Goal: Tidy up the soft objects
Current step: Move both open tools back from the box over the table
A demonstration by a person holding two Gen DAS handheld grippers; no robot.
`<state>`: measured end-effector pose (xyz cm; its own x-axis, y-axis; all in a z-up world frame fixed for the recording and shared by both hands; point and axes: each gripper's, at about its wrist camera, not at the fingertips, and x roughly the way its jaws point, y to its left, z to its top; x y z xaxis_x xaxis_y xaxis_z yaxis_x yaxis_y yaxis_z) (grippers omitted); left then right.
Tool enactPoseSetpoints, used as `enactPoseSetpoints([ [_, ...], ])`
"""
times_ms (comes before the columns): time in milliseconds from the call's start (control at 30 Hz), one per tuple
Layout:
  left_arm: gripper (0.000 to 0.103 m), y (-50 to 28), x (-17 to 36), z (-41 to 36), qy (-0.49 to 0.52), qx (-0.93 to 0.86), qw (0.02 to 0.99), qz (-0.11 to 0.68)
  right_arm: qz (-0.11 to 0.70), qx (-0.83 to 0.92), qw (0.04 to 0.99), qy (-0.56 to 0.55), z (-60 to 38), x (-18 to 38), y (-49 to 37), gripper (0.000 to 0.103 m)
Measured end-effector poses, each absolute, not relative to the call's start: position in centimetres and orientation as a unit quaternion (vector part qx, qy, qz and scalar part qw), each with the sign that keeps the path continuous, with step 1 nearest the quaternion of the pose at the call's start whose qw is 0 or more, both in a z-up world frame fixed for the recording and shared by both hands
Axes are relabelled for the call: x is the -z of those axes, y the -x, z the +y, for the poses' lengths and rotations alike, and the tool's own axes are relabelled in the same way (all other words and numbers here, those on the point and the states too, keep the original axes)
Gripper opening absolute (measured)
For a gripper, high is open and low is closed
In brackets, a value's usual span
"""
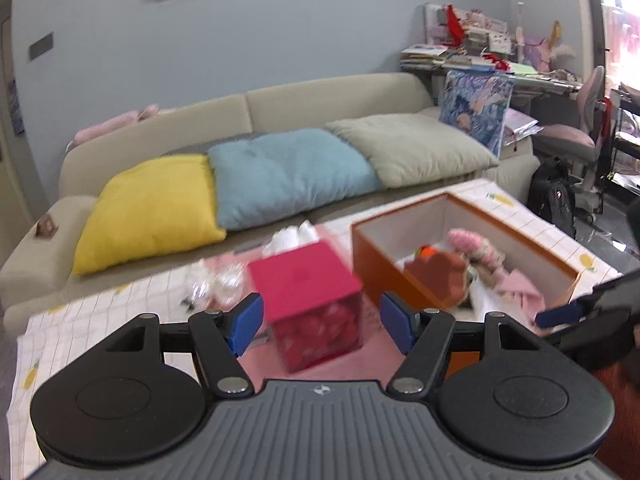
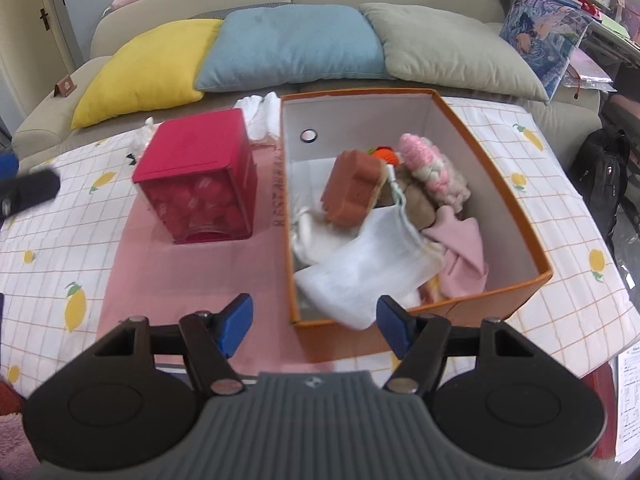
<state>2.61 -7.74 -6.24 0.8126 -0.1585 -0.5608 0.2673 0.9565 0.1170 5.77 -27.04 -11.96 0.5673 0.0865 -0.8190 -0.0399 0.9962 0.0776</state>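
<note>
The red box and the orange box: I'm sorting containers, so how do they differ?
The red box is a closed cube with a see-through front showing round red things; the orange box is open on top, holding a white cloth, a pink cloth and plush toys. The red box is smaller, the orange box longer and wider. Both stand side by side on the pink mat.

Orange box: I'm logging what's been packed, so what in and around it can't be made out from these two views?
- Bottom layer of the orange box: right wrist view, buried under the white cloth and brown plush.
- Red cube contents: round red shapes behind tinted walls, unidentifiable.
- White items behind the cube: left wrist view blurred; right wrist view partly blocked by the cube.
</note>
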Motion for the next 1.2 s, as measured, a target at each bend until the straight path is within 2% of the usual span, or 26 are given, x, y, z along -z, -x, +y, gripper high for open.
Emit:
enactPoseSetpoints([
  [267,0.078,-0.8,8.3,-2.9,-0.057,0.077,0.940,0.328,0.466,-0.052,0.883,-0.028,-24.0,11.6,-4.9,0.070],
  [600,0.078,-0.5,9.3,1.7,-0.016,0.040,0.939,0.341,0.464,-0.104,0.880,0.000,-19.0,11.6,-4.2,0.070],
  [1200,0.077,-2.7,10.2,5.0,0.028,0.021,0.932,0.361,0.450,-0.156,0.878,0.036,-13.9,10.9,-6.7,0.073],
])
